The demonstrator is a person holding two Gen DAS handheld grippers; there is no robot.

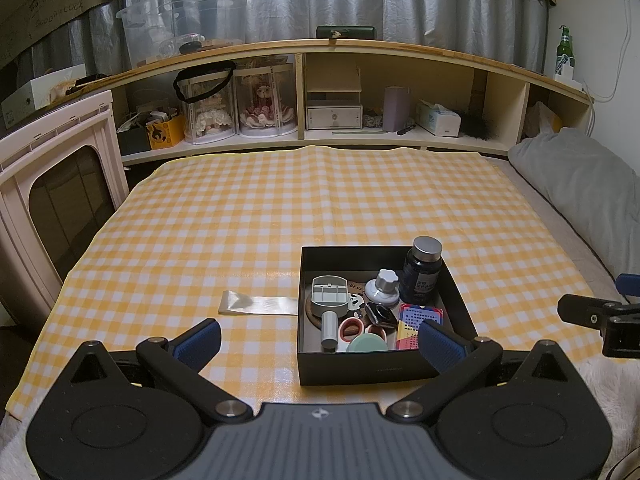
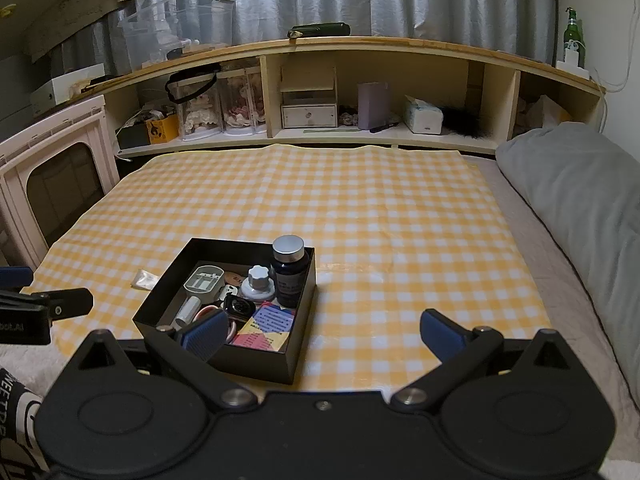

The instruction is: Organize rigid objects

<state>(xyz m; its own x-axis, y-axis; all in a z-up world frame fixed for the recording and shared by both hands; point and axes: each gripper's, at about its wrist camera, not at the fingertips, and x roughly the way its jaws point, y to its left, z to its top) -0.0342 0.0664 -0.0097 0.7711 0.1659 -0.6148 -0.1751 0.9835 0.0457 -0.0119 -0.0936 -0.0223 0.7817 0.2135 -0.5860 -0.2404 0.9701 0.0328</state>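
Note:
A black open box (image 1: 360, 372) (image 2: 256, 364) sits on the yellow checked cloth (image 1: 280, 208) (image 2: 380, 216) near the front. It holds several small items: a dark bottle with a silver cap (image 1: 422, 274) (image 2: 290, 276), a white knob (image 1: 383, 286) (image 2: 259, 282), a grey handled tray (image 1: 329, 296) (image 2: 202, 280), a colourful card box (image 1: 416, 322) (image 2: 266, 326) and pink rings (image 1: 352, 328). My left gripper (image 1: 320, 342) stands open just before the box. My right gripper (image 2: 322, 332) is open too, its left finger over the box's near corner. Neither holds anything.
A clear plastic wrapper (image 1: 258, 304) (image 2: 146, 279) lies on the cloth left of the box. A wooden shelf unit (image 1: 320, 92) full of things runs along the back. A pink cabinet (image 1: 60, 184) stands at left, a grey pillow (image 2: 580, 200) at right.

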